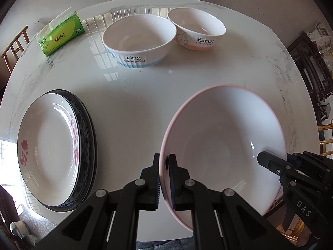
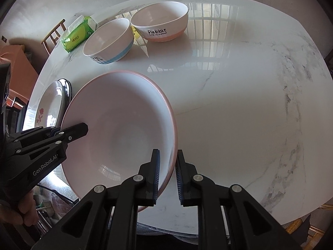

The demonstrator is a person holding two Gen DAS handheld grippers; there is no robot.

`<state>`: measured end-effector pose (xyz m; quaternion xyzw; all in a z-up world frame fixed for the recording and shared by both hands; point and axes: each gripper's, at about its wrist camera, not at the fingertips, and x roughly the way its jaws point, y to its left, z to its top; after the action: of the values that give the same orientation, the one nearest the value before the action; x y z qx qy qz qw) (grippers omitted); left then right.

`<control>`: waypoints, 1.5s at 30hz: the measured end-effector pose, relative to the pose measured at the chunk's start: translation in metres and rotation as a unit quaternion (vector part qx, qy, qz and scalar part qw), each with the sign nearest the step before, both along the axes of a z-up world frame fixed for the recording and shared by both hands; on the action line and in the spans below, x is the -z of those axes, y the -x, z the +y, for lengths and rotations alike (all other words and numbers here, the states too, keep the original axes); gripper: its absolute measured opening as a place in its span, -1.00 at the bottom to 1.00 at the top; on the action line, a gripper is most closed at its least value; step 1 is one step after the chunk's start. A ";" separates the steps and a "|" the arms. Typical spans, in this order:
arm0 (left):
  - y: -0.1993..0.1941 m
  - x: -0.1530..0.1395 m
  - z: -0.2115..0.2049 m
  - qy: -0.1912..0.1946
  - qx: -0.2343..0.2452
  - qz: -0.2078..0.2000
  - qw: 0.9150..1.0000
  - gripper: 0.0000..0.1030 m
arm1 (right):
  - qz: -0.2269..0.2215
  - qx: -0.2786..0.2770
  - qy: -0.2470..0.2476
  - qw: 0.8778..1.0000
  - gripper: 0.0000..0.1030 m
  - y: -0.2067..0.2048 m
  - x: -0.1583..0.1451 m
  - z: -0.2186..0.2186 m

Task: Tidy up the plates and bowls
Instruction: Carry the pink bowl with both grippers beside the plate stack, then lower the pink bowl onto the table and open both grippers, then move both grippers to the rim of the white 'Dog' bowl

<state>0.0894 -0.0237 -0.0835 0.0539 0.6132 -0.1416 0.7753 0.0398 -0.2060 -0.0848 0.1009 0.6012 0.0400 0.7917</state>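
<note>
White marble table fills both views. Lower centre, the left gripper pinches the pink-rimmed bowl at its near-left rim; the right gripper straddles the opposite rim, outer pad slightly off. 2 stacked plates sit left. Upper frame: Dog bowl, Rabbit bowl, tissue pack.

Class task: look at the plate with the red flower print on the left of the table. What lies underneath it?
Under the flower plate a dark patterned plate shows as a rim along its right and lower edge. The rest is covered, so whether more plates lie below cannot be told.
</note>
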 end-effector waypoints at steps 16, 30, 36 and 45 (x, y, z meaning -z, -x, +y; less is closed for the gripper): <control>-0.006 -0.018 0.016 0.025 -0.005 -0.020 0.999 -0.44 | -0.018 -0.006 0.004 1.000 -0.18 0.002 -0.017 -0.005; -0.037 -0.065 0.037 0.024 -0.026 -0.067 0.997 -0.39 | -0.056 -0.020 -0.009 0.998 -0.15 -0.022 -0.056 -0.025; -0.071 -0.065 0.052 0.036 -0.074 -0.058 0.995 -0.39 | -0.060 -0.032 -0.024 0.997 -0.16 -0.053 -0.066 -0.018; -0.113 -0.056 0.068 0.033 -0.093 -0.063 0.993 -0.39 | -0.060 -0.046 -0.046 0.996 -0.30 -0.104 -0.068 0.020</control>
<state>0.2019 0.0442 -0.0276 -0.0202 0.5607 -0.0855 0.8233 0.1437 -0.1856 -0.0170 0.1068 0.5540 0.1099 0.8183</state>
